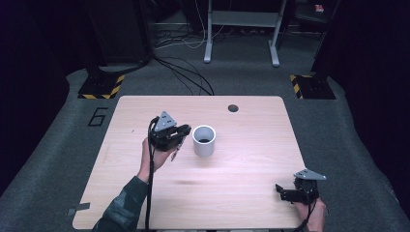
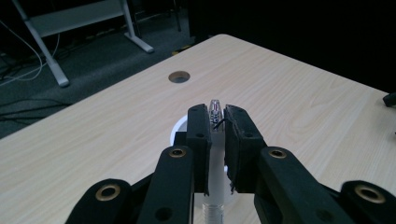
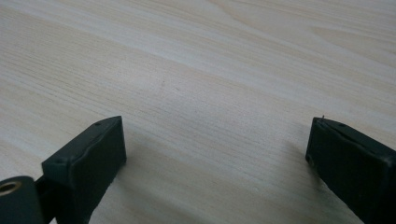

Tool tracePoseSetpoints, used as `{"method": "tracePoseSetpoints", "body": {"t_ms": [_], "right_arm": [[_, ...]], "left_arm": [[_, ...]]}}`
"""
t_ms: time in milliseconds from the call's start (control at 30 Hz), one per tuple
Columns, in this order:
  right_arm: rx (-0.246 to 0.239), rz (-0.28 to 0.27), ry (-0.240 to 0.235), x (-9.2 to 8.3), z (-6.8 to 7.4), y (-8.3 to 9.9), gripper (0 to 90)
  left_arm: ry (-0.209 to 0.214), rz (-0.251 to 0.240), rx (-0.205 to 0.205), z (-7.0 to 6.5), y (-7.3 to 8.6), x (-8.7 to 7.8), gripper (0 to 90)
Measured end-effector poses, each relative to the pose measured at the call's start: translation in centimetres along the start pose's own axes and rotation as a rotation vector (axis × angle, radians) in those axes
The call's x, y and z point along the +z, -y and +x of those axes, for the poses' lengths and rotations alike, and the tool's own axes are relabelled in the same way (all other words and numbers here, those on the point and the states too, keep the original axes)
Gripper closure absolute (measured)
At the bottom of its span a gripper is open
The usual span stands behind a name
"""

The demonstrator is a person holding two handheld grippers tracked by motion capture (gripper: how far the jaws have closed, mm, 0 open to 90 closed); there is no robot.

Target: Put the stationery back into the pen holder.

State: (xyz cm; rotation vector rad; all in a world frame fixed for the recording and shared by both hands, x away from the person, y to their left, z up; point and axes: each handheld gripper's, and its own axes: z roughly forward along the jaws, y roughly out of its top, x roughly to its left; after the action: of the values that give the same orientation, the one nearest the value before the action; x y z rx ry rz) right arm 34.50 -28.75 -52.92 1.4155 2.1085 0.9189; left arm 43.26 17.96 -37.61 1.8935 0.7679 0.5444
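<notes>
The pen (image 2: 215,154) stands clamped between the two black jaws of the left gripper (image 2: 215,122), its clear tip poking out just above the jaw tops and its pale barrel running down between the pads and out below them. In the left gripper view the pads press on the barrel from both sides, so the pen sits upright along the line of the jaws. Right behind and below the jaw tips a part of the white cup (image 2: 179,127) shows, its rim curving out on the left side of the jaws. In the high view the left gripper (image 1: 181,137) hangs just beside the white cup (image 1: 203,140), on the cup's left, and the thin pen (image 1: 177,149) slants down from the jaws toward the wooden table (image 1: 241,188). The cup stands near the middle of the table, with a dark inside. The right gripper (image 1: 286,191) rests low near the table's front right corner, well apart from the cup; its jaws stand wide apart with bare wood between them.
</notes>
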Motion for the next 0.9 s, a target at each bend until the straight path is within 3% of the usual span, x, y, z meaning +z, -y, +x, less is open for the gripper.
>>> {"method": "tracePoseSetpoints", "body": {"t_ms": [600, 900], "right_arm": [[0.002, 0.001, -0.001, 0.0, 0.0, 0.0, 4.7], [0.001, 0.001, -0.002, 0.0, 0.0, 0.0, 4.7]], "left_arm": [[0.015, -0.032, 0.035, 0.4, -3.8, 2.1, 80.9], [0.032, -0.048, 0.022, 0.6, -4.7, 3.6, 80.9]]}}
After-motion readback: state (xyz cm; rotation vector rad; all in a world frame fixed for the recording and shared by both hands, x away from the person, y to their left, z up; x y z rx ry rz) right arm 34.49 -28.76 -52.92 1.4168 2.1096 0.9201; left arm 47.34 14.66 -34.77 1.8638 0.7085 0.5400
